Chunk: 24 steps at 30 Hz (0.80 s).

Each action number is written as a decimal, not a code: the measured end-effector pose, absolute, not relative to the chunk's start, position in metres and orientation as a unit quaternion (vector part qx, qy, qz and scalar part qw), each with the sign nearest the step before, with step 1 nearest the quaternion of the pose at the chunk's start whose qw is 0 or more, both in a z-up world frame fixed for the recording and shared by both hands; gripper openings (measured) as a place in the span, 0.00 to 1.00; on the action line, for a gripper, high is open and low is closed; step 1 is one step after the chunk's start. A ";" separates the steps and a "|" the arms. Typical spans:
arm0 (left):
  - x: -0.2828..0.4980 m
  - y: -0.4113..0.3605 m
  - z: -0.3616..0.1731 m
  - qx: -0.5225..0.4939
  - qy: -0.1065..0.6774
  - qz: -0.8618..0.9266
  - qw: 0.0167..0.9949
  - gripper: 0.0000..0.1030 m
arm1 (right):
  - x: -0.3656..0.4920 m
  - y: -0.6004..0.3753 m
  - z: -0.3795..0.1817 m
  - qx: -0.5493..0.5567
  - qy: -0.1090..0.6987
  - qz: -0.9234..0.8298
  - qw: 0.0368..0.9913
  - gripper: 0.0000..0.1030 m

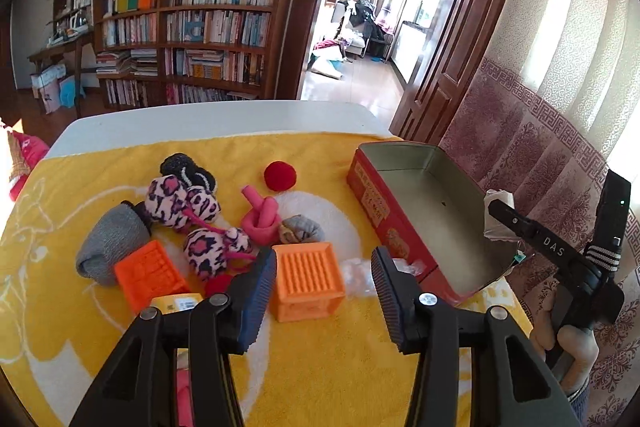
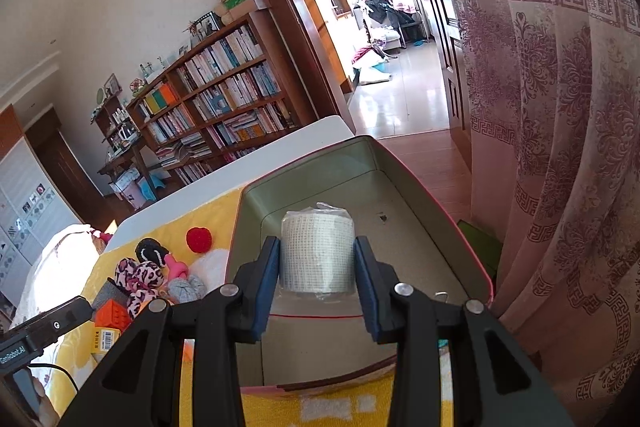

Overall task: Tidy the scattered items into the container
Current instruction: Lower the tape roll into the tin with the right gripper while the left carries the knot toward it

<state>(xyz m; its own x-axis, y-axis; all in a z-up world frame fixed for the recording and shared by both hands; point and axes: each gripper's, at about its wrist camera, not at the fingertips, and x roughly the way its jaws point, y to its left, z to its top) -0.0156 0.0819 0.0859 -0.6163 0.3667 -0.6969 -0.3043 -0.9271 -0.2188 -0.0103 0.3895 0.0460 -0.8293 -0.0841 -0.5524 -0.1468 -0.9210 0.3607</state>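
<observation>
The red tin (image 1: 366, 193) stands open on the right of the yellow towel, and its grey inside is bare. My right gripper (image 2: 317, 245) is shut on a white mesh roll (image 2: 316, 227), holding it over the tin's (image 2: 236, 223) near end. That roll (image 1: 496, 197) also shows at the tin's right rim. My left gripper (image 1: 323, 255) is open and hangs low over an orange ribbed cube (image 1: 306, 277), which lies between the fingers, pads clear of it. Scattered to the left are a second orange cube (image 1: 148, 275), leopard plush balls (image 1: 180, 203), a grey sock (image 1: 110, 247), a pink knot (image 1: 262, 219) and a red pompom (image 1: 280, 177).
A clear plastic wrapper (image 1: 360, 273) lies between the cube and the tin. A yellow box (image 1: 176, 303) sits under the left finger. The white table edge (image 1: 224, 115) runs behind the towel. A patterned curtain (image 1: 560, 131) hangs close on the right; bookshelves (image 1: 200, 35) stand beyond.
</observation>
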 end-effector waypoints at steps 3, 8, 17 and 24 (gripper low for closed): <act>0.001 0.051 0.076 -0.411 -0.044 0.897 0.155 0.50 | -0.008 0.380 0.049 -0.282 0.189 0.941 0.000 0.39; 0.021 0.025 0.057 -0.430 -0.037 0.893 0.127 0.50 | -0.007 0.367 0.048 -0.286 0.182 0.941 -0.022 0.39; 0.037 0.017 0.027 -0.453 -0.010 0.889 0.071 0.54 | -0.008 0.363 0.044 -0.294 0.181 0.938 -0.027 0.39; 0.043 0.021 0.023 -0.438 0.014 0.897 0.049 0.76 | -0.008 0.359 0.045 -0.294 0.175 0.939 -0.035 0.39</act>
<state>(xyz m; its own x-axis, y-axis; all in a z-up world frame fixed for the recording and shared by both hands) 0.0426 0.0207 0.0233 -0.6111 0.0759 -0.7879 -0.1006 -0.9948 -0.0179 -0.0077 0.3587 0.0446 -0.8247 -0.1688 -0.5397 -0.0372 -0.9362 0.3496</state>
